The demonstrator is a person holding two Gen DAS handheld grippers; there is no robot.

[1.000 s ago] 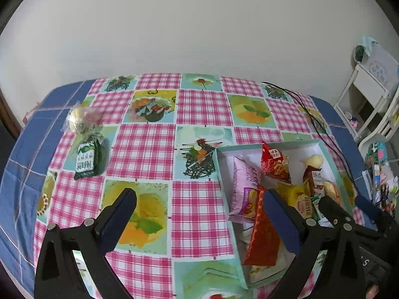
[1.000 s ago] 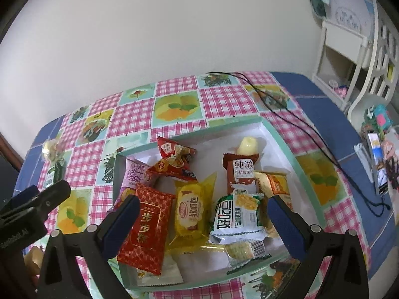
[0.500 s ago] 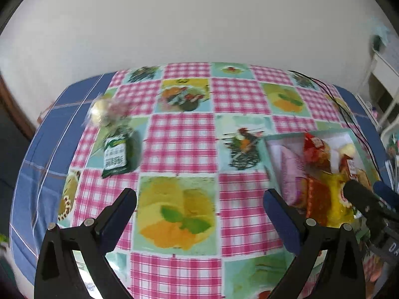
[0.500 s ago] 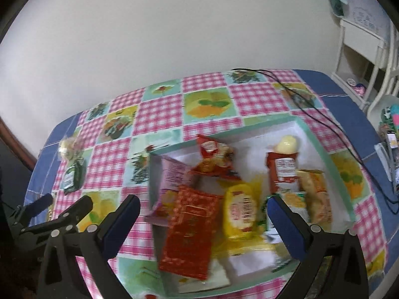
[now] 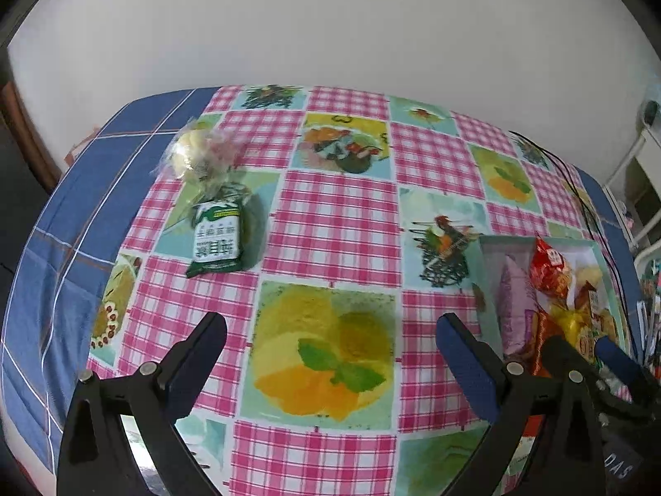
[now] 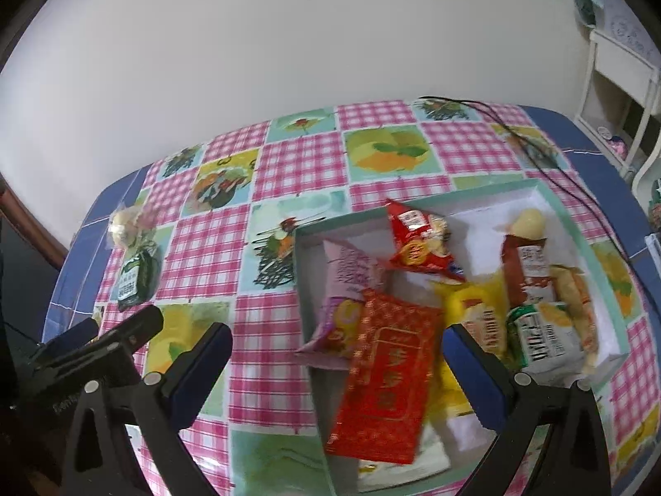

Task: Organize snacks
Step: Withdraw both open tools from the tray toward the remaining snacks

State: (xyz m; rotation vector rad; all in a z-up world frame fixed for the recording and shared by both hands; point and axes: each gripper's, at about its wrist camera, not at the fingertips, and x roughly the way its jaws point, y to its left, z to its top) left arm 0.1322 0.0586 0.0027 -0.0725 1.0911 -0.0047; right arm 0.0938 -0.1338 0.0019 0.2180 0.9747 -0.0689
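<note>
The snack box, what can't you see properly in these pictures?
- Snack box, left wrist view: its right part is hidden behind the right gripper.
- Box's near corner, right wrist view: covered by the red packet and a gripper finger.
- Clear-wrapped snack beyond the green packet: too blurred to identify.
- Green packet's label: too small to read.

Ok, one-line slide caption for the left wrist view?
Open left gripper over the checked tablecloth, facing a green snack packet and clear-wrapped snack outside the box.
</note>
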